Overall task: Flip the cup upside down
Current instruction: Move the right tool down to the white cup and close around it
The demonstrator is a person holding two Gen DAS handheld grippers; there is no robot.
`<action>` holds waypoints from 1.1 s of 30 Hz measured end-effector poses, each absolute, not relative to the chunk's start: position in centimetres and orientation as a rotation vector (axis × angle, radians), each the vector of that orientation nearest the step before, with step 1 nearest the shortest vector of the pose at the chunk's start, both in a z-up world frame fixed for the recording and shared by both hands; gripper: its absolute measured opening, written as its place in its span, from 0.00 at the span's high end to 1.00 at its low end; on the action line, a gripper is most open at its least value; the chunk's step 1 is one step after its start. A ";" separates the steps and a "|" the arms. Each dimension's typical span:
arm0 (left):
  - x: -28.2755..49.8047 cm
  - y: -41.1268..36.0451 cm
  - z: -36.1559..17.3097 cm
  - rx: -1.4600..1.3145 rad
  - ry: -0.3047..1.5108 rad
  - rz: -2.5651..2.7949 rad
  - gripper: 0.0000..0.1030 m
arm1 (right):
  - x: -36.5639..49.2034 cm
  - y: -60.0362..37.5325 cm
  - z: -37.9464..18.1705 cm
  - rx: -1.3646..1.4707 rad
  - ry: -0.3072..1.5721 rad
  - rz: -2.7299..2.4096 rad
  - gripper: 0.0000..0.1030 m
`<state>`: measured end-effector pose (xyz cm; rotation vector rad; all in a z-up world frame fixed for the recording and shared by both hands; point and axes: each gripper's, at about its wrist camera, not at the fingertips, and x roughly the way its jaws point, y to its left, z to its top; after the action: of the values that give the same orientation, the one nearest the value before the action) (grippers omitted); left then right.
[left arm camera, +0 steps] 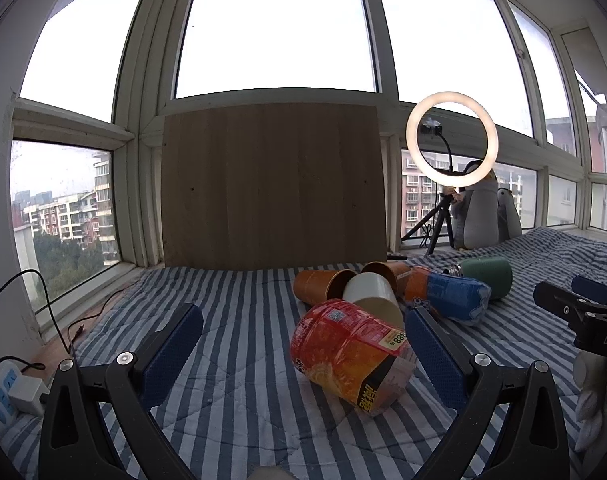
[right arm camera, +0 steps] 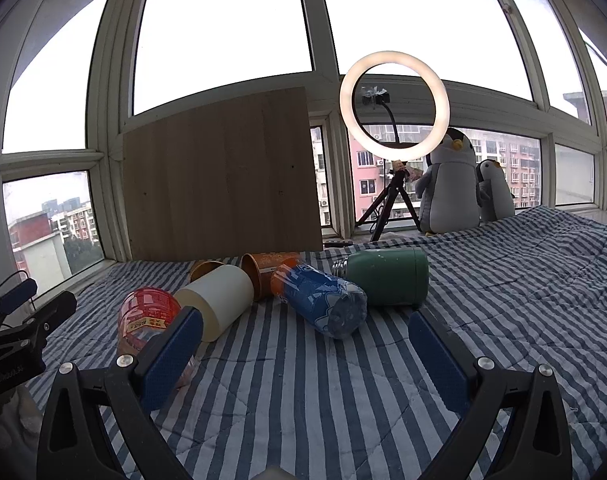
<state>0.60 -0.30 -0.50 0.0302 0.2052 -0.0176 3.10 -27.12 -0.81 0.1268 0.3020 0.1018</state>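
Note:
Several cups lie on their sides on the striped blanket. A clear plastic cup with a red-orange label [left arm camera: 353,354] lies nearest, between my left gripper's [left arm camera: 303,354] open fingers, closer to the right finger [left arm camera: 435,356]. Behind it lie a white cup [left arm camera: 373,296], two orange cups [left arm camera: 323,286], a blue-and-orange cup [left arm camera: 447,294] and a green flask [left arm camera: 485,276]. In the right wrist view, my right gripper [right arm camera: 305,356] is open and empty in front of the blue-and-orange cup [right arm camera: 323,300]; the red-label cup [right arm camera: 149,316] sits behind its left finger [right arm camera: 175,356]. The white cup [right arm camera: 219,298] and green flask [right arm camera: 387,282] flank the blue one.
A wooden board [left arm camera: 271,186] leans on the window behind the cups. A ring light on a tripod [left arm camera: 451,140] and two plush penguins [right arm camera: 449,184] stand at the back right. A power strip with cables [left arm camera: 7,394] lies at the left edge. The striped blanket [right arm camera: 523,280] stretches to the right.

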 end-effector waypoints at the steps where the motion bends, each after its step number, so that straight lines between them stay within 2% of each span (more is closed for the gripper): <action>1: 0.7 -0.3 -0.5 0.029 0.209 -0.020 0.00 | 3.3 -27.2 -0.8 0.132 0.312 0.104 0.01; 13: 1.1 0.6 -0.3 0.007 0.253 -0.046 0.00 | 6.0 -27.1 0.2 0.176 0.398 0.110 0.01; 21: 0.8 3.6 1.2 -0.092 0.227 -0.016 0.00 | 10.5 -25.2 0.8 0.201 0.527 0.153 0.02; 29: 1.9 4.4 1.1 -0.127 0.276 -0.031 0.00 | 16.2 -22.3 1.1 0.183 0.661 0.190 0.02; 33: 1.6 4.8 1.4 -0.140 0.264 -0.032 0.00 | 19.9 -21.2 1.7 0.197 0.728 0.252 0.09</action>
<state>1.62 4.76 1.38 -0.1396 0.2641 -0.0319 19.93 -21.23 1.74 0.1968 0.7285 0.2524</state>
